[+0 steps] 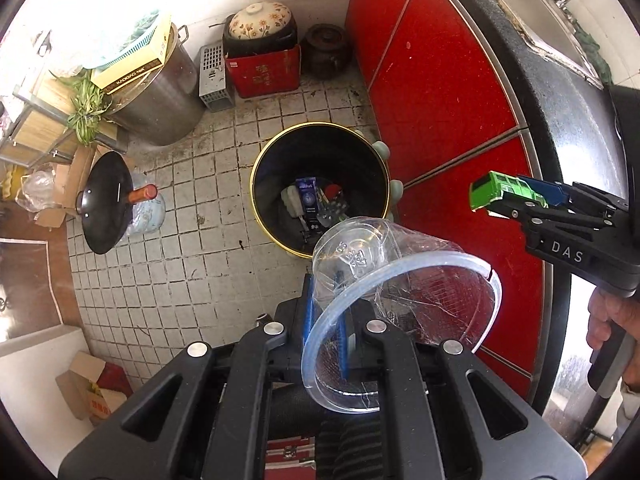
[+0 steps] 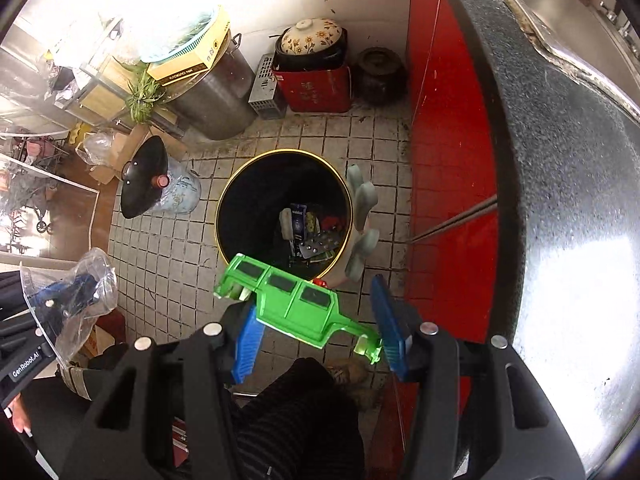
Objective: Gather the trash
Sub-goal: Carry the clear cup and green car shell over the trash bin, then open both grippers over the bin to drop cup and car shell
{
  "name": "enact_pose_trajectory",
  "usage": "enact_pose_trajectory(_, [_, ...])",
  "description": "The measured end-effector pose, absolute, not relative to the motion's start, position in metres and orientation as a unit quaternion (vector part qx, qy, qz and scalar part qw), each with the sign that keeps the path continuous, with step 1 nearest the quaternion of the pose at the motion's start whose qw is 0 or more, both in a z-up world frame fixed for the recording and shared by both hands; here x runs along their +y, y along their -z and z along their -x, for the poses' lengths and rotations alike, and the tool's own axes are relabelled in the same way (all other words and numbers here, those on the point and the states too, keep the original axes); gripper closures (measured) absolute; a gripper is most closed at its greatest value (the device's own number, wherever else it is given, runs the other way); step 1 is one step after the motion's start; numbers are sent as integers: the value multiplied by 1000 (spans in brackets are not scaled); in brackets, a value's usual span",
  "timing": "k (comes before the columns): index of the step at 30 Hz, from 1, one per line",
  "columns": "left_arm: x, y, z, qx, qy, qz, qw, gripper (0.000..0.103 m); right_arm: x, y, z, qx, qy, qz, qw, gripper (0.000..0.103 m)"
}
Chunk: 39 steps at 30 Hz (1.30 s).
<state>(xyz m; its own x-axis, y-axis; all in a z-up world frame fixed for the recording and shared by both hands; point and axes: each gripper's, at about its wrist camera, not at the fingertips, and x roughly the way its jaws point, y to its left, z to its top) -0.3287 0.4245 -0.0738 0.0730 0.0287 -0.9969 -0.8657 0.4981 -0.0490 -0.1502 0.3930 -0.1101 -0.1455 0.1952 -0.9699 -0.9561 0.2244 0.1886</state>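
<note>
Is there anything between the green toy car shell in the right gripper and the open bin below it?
Nothing. In the right wrist view the green car shell hangs above the near rim of the bin, with only bare tiled floor around.

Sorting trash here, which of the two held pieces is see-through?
The plastic cup in the left hand-held gripper; the piece in the right hand-held gripper is an opaque green toy car.
</note>
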Motion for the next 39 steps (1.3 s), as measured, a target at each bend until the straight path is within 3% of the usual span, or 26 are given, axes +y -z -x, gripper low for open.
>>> enact_pose_trajectory(34, [434, 79, 347, 573, -363, 380, 629, 94, 444, 102, 164, 571, -547, 318, 523, 51])
enact_pose_trajectory(35, [434, 79, 347, 573, -363, 380, 628, 94, 446, 99, 163, 570, -549, 314, 525, 49])
enact_pose_trajectory(37, [434, 79, 347, 573, -363, 381, 629, 94, 446, 93, 159, 571, -552, 295, 532, 32])
enact_pose_trajectory(39, [435, 80, 346, 574, -361, 380, 629, 94, 447, 87, 153, 576, -554, 271, 537, 31])
